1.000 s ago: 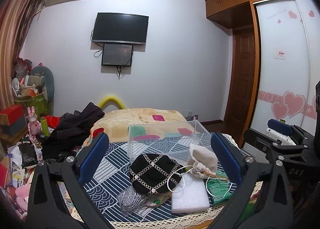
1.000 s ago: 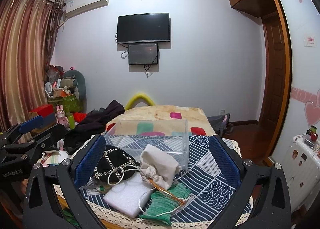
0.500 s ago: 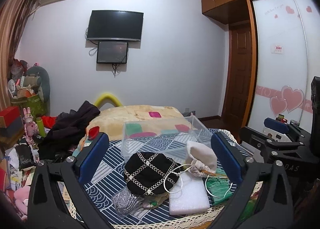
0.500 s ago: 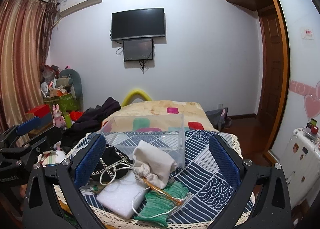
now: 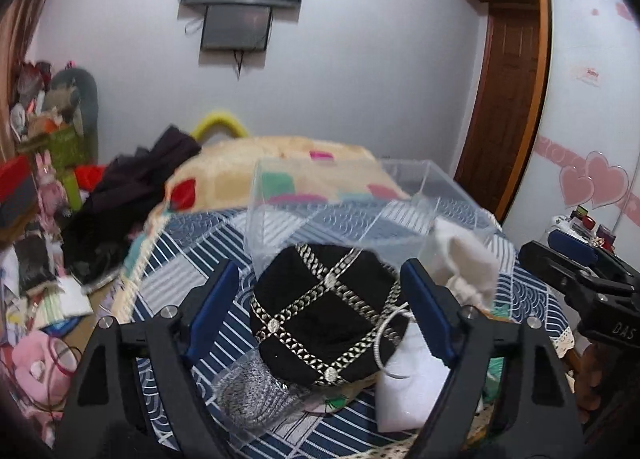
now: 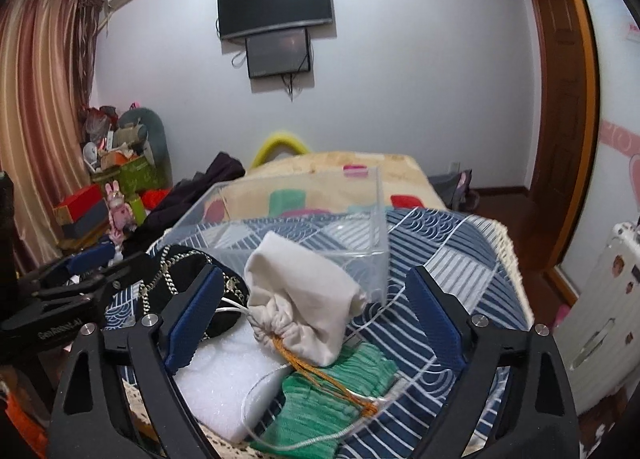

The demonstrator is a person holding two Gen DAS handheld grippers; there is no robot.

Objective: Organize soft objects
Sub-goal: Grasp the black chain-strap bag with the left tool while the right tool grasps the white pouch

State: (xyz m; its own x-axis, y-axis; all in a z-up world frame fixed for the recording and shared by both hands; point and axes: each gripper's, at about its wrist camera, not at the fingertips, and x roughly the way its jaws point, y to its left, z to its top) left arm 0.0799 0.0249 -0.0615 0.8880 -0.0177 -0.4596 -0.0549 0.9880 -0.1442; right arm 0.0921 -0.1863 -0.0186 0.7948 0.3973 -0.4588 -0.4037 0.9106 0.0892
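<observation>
A black cap with silver chain trim [image 5: 326, 311] lies on the patterned tablecloth [image 5: 192, 255]. My left gripper [image 5: 326, 311] is open, its blue pads either side of the cap. A cream drawstring pouch [image 6: 304, 299] lies between the open pads of my right gripper [image 6: 312, 315]. A white foam pad [image 6: 224, 383] and a green knit cloth [image 6: 336, 395] lie under and in front of the pouch. A grey knit item [image 5: 248, 391] sits below the cap. A clear plastic box [image 6: 288, 231] stands empty behind them.
A white cord [image 6: 272, 411] loops over the foam and green cloth. A bed with a beige blanket [image 5: 280, 163] and dark clothes [image 5: 120, 203] lies beyond the table. Clutter fills the floor at left [image 5: 36, 299]. A white suitcase [image 6: 600, 311] stands at right.
Both grippers have moved forward and down toward the table. The cap now sits between the left pads and the pouch between the right pads. Nothing has been taken hold of.
</observation>
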